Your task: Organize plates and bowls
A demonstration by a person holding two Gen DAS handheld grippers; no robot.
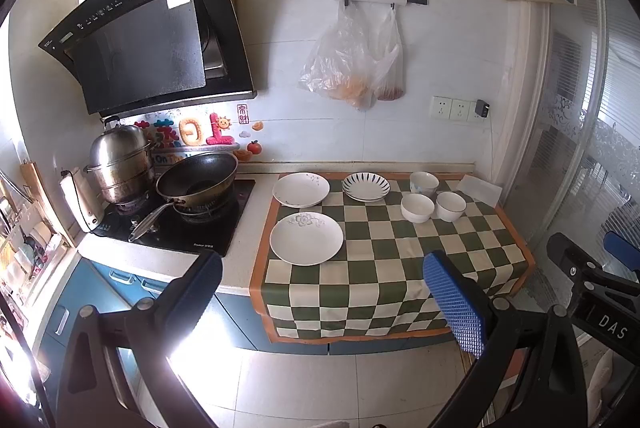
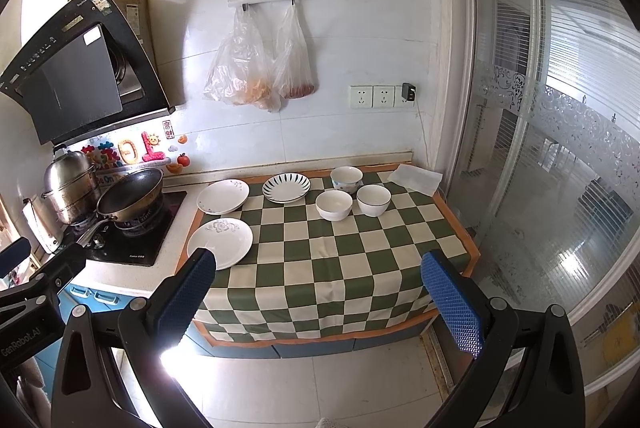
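You are at the very start: both tools hang out over the floor, well short of the worktop, and nothing has been gathered yet. Your left hand-held gripper is spread wide with nothing between its blue pads, and your right hand-held gripper is spread and empty too. On the checked cloth three plates sit apart on the left: the flower plate nearest you, the plain plate behind it and the striped plate beside that one at the back. Three bowls cluster near the right rear: the patterned bowl at the back, the white bowl and the rimmed bowl side by side in front of it. The likely first move is a reach in to the flower plate (its low rim calls for a shallow, edge-on approach), then stacking like with like; mind the wok handle just to the left.
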